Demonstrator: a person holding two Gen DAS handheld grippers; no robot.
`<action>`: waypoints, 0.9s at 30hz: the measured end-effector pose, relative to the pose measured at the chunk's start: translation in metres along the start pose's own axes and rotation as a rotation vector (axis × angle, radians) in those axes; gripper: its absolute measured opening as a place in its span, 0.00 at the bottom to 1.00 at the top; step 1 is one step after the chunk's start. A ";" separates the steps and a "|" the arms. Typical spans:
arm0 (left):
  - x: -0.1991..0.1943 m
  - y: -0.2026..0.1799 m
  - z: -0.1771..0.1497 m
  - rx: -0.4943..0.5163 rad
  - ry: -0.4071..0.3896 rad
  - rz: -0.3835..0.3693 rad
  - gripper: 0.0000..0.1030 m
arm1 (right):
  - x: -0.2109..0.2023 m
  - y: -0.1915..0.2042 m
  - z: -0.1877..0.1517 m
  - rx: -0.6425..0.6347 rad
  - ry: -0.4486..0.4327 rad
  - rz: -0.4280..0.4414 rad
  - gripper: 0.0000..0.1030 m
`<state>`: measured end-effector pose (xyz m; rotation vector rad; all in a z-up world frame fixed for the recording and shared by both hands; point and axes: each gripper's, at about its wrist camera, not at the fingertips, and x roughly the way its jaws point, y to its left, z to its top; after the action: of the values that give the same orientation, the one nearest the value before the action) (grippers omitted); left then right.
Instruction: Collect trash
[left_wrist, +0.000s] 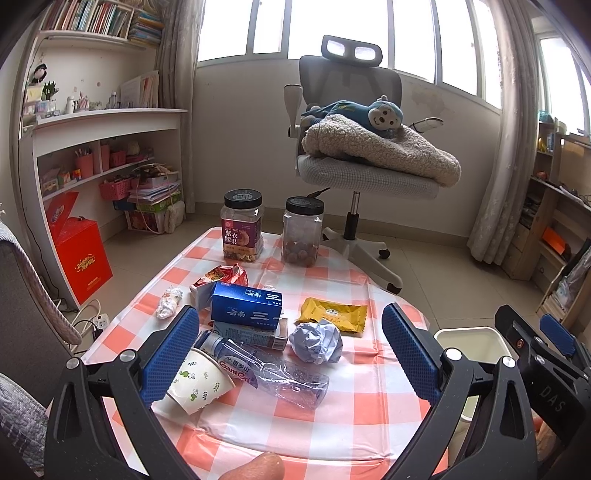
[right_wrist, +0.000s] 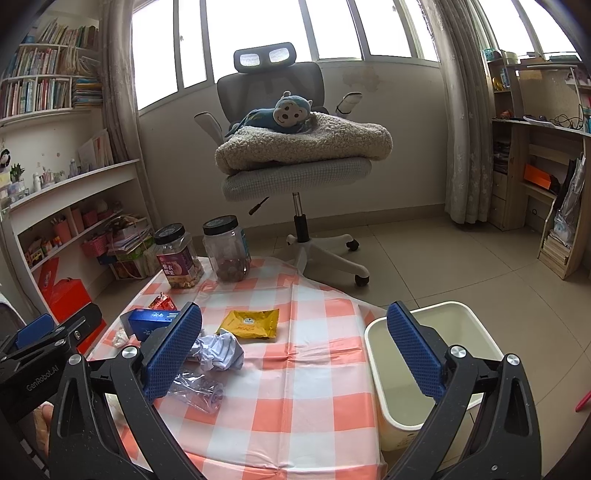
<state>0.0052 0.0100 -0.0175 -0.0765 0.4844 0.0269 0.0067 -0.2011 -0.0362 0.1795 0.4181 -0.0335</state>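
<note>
Scattered over a checked tablecloth (left_wrist: 280, 417) are a crushed plastic bottle (left_wrist: 269, 373), a paper cup (left_wrist: 199, 380), a paper ball (left_wrist: 316, 341), a yellow packet (left_wrist: 334, 315) and a blue box (left_wrist: 246, 304). Both the left gripper (left_wrist: 290, 354) and the right gripper (right_wrist: 293, 354) are held wide apart, grasping nothing. A cream bin (right_wrist: 450, 321) is seen just beside the table's right edge.

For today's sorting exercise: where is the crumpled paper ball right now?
The crumpled paper ball lies mid-table on the checked cloth, just in front of the yellow snack packet and beside the crushed plastic bottle.
</note>
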 end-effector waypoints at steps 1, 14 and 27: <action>0.003 0.002 0.000 -0.003 0.013 0.001 0.93 | 0.002 0.001 -0.001 0.008 0.011 0.005 0.93; 0.119 0.096 0.039 -0.044 0.606 0.007 0.93 | 0.089 0.034 0.031 -0.052 0.370 0.140 0.93; 0.200 0.126 -0.054 -0.003 0.967 0.123 0.93 | 0.192 0.040 -0.015 0.038 0.687 0.191 0.93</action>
<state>0.1511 0.1325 -0.1668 -0.0593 1.4559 0.1134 0.1787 -0.1582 -0.1214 0.2671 1.0831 0.2149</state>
